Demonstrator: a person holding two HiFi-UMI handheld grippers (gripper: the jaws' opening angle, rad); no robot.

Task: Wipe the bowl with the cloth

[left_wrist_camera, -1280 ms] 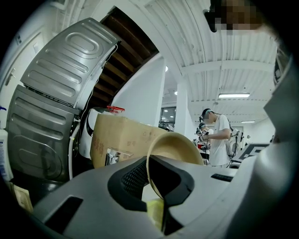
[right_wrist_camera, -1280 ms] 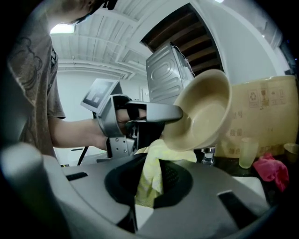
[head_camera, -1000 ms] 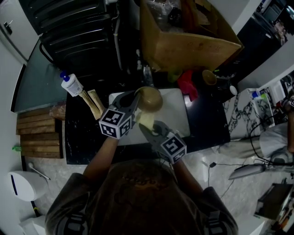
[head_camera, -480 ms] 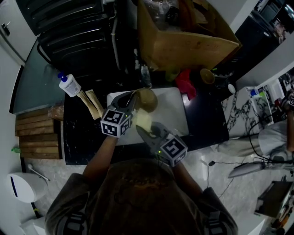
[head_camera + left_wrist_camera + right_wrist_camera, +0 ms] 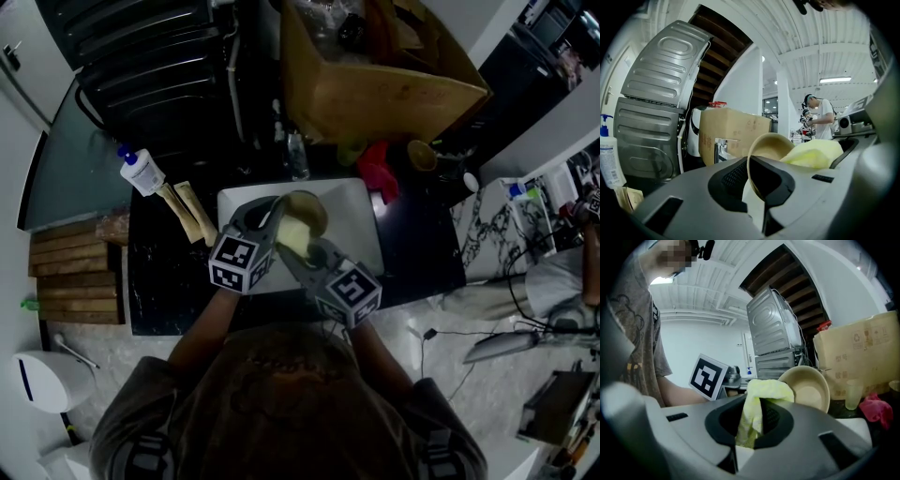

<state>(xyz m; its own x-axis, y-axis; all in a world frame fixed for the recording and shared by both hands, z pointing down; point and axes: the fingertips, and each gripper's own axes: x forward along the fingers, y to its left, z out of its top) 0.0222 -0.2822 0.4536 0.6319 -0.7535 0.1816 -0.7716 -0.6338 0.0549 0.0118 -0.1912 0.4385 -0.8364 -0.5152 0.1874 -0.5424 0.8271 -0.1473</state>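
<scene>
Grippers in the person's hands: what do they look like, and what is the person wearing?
The left gripper and right gripper are grey moulded plastic, with broad fingers that are black and ribbed on the inside. Each carries a white cube printed with black square markers. The person wears a short-sleeved grey-brown T-shirt with a faint print.

Workshop-like room with a makeshift kitchen corner.
Dark counter, cardboard box, pump bottle, ribbed ceiling with a strip light.

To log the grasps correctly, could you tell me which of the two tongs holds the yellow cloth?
The right tongs, shut on the yellow cloth; the left tongs grip the bowl by its rim instead.
</scene>
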